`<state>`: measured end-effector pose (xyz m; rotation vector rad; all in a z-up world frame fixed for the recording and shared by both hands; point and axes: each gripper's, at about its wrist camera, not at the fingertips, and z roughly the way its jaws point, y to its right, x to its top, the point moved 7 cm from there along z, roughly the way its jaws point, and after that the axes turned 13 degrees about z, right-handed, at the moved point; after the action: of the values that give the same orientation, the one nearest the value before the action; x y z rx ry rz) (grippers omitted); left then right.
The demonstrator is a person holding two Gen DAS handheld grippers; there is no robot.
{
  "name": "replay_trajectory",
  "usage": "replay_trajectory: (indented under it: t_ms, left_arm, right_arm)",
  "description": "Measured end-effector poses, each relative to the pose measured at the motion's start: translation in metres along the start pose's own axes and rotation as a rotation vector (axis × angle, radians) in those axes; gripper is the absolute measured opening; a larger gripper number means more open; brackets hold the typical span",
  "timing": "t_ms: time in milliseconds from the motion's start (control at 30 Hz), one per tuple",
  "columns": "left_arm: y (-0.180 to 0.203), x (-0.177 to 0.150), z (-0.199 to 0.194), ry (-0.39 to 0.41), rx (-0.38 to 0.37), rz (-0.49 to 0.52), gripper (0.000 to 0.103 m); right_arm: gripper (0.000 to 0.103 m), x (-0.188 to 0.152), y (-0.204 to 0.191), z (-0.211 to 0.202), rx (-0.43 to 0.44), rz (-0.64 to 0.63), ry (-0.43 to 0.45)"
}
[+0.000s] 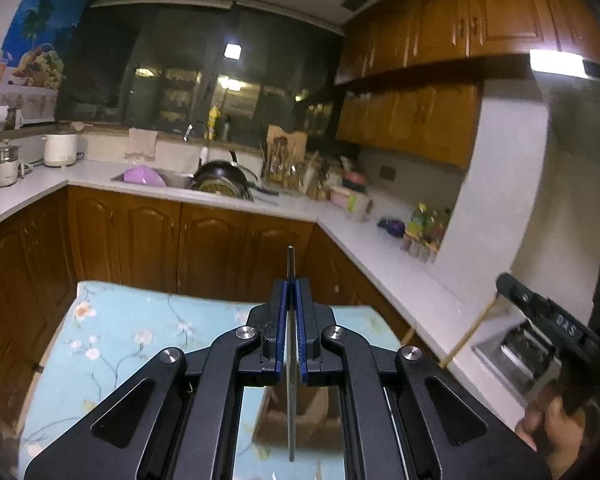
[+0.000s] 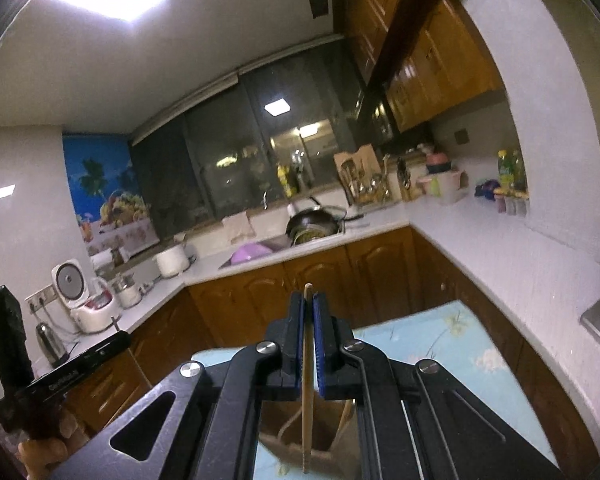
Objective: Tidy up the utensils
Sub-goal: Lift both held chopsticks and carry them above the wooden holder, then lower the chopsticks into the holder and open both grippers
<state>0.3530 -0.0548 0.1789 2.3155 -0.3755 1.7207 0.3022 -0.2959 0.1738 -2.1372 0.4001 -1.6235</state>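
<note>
- While both tools hang above the floral table (image 1: pixel 112 332), the left gripper (image 1: pixel 291 292) has its blue-lined fingers (image 1: pixel 281 320) pressed together on a thin metal utensil (image 1: pixel 291 360), which stands upright between them; its tip pokes out past the fingertips and its long shaft runs down toward the table.
- Whether the metal utensil is a knife or a chopstick cannot be told, since only its narrow edge shows.
- Pinched the same way, a wooden chopstick (image 2: pixel 307 400) sits in the right gripper (image 2: pixel 308 304), its end just clearing the fingertips and its length dropping toward the table.
- Below the chopstick, on the table's cloth, stands a brownish container (image 2: pixel 300 444), partly hidden by the gripper frame; what it is cannot be told.
- Beyond the table runs a white countertop (image 1: pixel 340 220) over brown cabinets.
- Farther from the table, the sink (image 1: pixel 172 178) holds a purple bowl (image 1: pixel 144 176) and a dark pan (image 1: pixel 220 174).
- Beside the sink, a utensil rack (image 1: pixel 284 164) stands against the window.
- Left of the table, a white rice cooker (image 2: pixel 82 292) sits on the counter.
</note>
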Motion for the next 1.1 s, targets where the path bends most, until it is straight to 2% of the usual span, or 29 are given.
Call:
replay_trajectory:
  t_ms: [133, 233, 500, 733, 1100]
  left_arm:
    - [-0.008, 0.011, 0.022, 0.046, 0.044, -0.024, 0.004]
    - [-0.014, 0.007, 0.040, 0.061, 0.074, -0.040, 0.004]
    - [-0.014, -0.042, 0.083, -0.005, 0.069, -0.053, 0.004]
    - [-0.010, -0.082, 0.093, -0.086, 0.051, -0.049, 0.004]
    - [-0.002, -0.094, 0.098, -0.138, 0.028, -0.030, 0.005]
  right_arm:
    - [0.005, 0.012, 0.002, 0.012, -0.016, -0.007, 0.040]
    - [0.005, 0.011, 0.006, 0.022, -0.027, -0.013, 0.045]
    - [0.005, -0.029, 0.024, 0.052, -0.043, -0.013, -0.005]
    - [0.005, -0.067, 0.048, 0.070, -0.076, 0.012, -0.090]
    - [0.005, -0.062, 0.051, 0.069, -0.089, 0.015, -0.104]
